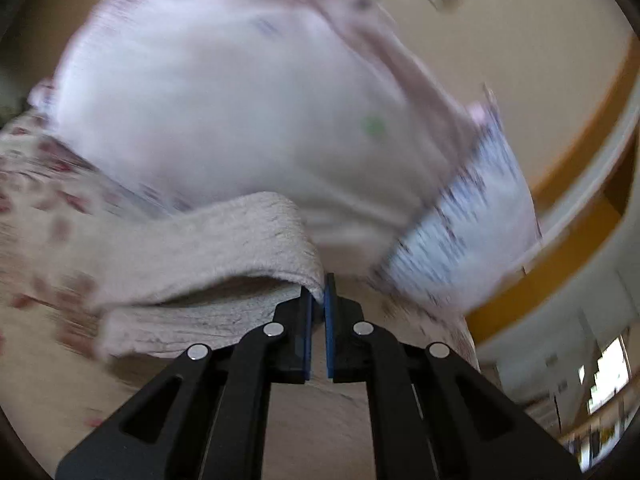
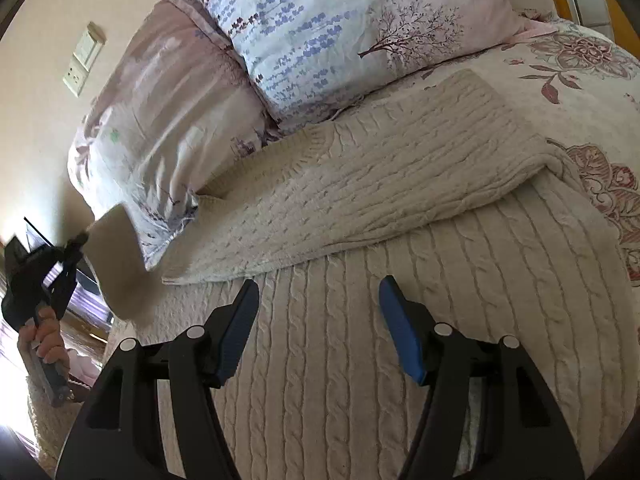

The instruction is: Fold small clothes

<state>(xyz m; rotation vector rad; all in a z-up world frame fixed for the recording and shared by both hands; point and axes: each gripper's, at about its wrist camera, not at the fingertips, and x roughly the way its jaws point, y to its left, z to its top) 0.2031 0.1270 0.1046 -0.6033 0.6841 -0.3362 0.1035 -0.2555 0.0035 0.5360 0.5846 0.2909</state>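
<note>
A cream cable-knit sweater point(image 2: 360, 280) is spread on a floral bedspread point(image 2: 592, 80), one sleeve point(image 2: 380, 184) folded across it below two pillows point(image 2: 340, 32). The sweater's edge point(image 1: 224, 248) is pinched, lifted, between the nearly closed fingers of the left gripper point(image 1: 319, 300). The right gripper point(image 2: 320, 328) is held wide open above the knit, gripping nothing.

Daylight glared white beside the left gripper point(image 2: 74, 246), whose own view was motion-smeared across the pillow point(image 1: 224, 92), edges bowed.
</note>
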